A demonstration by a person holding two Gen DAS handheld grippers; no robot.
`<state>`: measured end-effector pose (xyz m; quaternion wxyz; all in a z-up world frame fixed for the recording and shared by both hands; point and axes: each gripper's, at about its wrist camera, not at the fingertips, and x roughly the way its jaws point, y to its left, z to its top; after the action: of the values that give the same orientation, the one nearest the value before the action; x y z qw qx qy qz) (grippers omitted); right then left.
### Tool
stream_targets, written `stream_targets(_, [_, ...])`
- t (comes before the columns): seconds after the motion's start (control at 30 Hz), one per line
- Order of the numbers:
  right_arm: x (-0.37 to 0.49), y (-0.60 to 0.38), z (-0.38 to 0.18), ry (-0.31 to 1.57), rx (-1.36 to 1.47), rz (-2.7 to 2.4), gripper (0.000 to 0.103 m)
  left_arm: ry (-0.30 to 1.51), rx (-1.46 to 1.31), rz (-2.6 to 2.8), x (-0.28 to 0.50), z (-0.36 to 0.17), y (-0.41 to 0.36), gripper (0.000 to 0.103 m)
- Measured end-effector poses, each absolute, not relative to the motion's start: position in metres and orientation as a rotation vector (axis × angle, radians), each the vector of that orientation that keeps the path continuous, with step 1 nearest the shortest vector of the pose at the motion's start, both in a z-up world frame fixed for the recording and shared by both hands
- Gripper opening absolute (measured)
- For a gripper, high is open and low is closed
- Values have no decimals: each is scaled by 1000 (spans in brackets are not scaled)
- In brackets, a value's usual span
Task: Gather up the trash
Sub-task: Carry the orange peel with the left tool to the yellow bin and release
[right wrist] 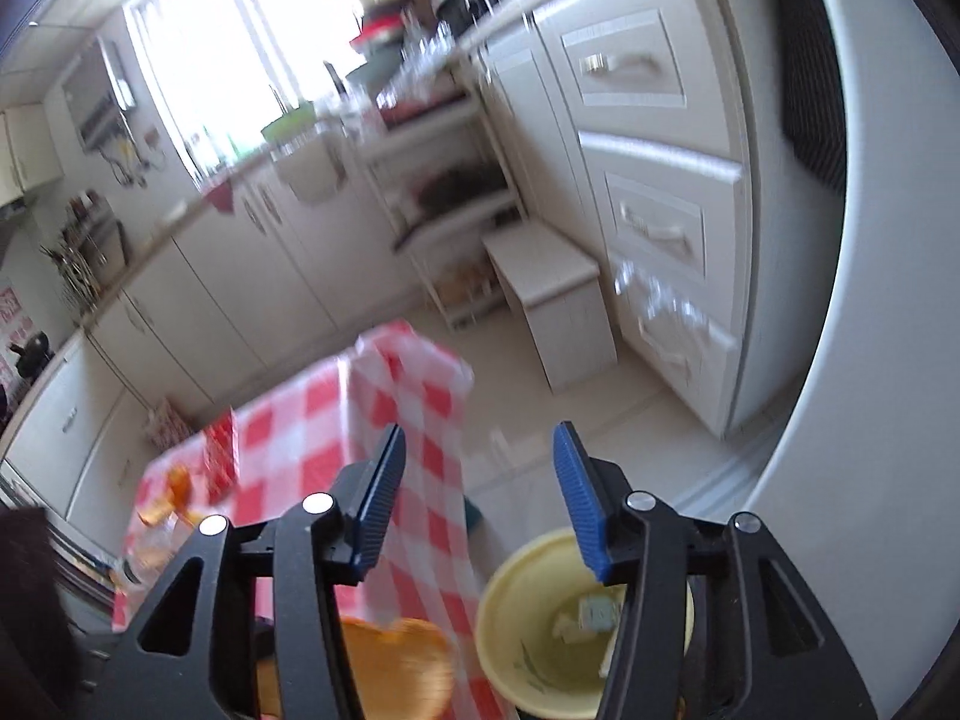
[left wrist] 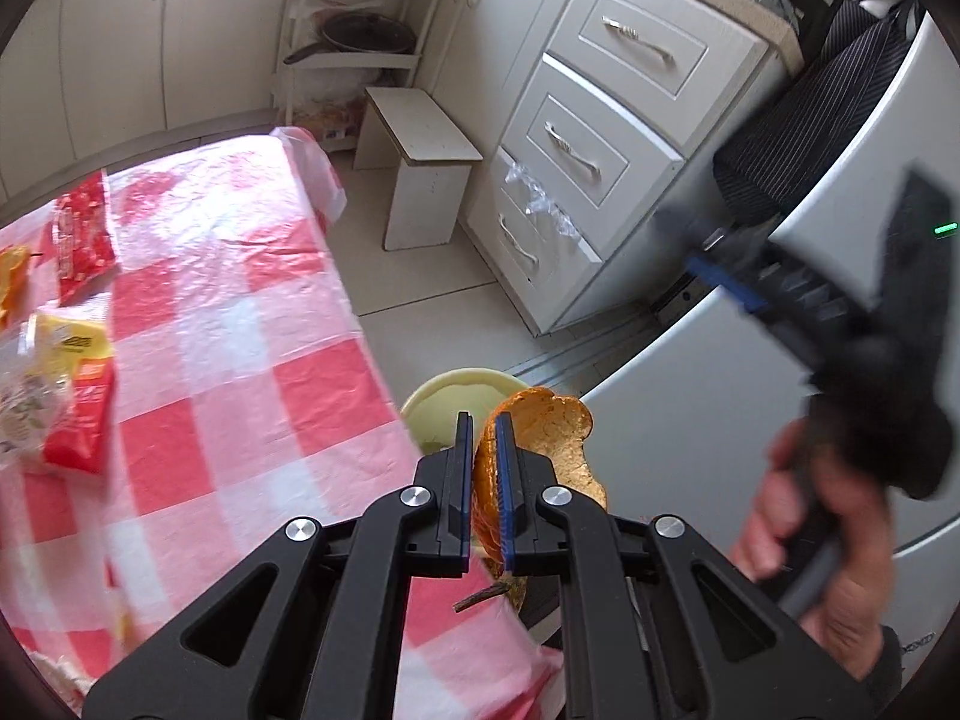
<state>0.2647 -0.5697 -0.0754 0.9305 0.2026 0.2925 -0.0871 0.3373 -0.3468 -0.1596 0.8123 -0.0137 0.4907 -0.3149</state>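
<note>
- Two blue-padded fingers of the left hand-held gripper (left wrist: 485, 420) are clenched on an orange-brown, dried-looking peel (left wrist: 555, 432), pinched near its left edge.
- This peel is a curved, cup-like piece; its long axis runs roughly up and away from the jaws, its rounded top pointing toward the far floor and its inner, paler face turned to the right. A thin dark stem (left wrist: 480, 597) juts out below the fingers.
- Held peel hangs off the near corner of the bench (left wrist: 240, 312), which wears a red-and-white checked cover, and just in front of a pale yellow bin (left wrist: 456, 384) that stands on the floor below.
- In the right wrist view the right hand-held gripper (right wrist: 477, 450) stands released, jaws well apart with nothing between them, above the floor beside the bench.
- Below it the yellow bin's mouth faces up; inside lie a few small whitish scraps (right wrist: 591, 615), too blurred to name.
- In the left wrist view a person's hand (left wrist: 828, 546) grips the right tool's handle, off to the right of the peel.
- On the bench's far left lie red wrappers (left wrist: 81, 240) and a yellow packet (left wrist: 72, 342), well apart from the bin.
- Farther off stand a small white stool (left wrist: 420, 162), a bank of white drawers (left wrist: 600, 138) and a shelf rack holding a dark pan (left wrist: 366, 33).
</note>
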Motion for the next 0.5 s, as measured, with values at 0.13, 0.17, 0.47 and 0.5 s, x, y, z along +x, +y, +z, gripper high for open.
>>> stream_targets(0.13, [257,-570,-53,506,426,-167,53,1084,2,-669,351,-188,-385,7])
stream_targets(0.17, [256,-571,-51,495,429,-169,54,1092,7,-667,354,-194,-392,7])
stream_targets(0.47, [257,-570,-50,467,470,-164,54,1046,-52,-667,342,-177,-376,36])
stream_targets(0.5, [258,-567,-48,461,465,-156,54,1020,-59,-650,337,-170,-362,40])
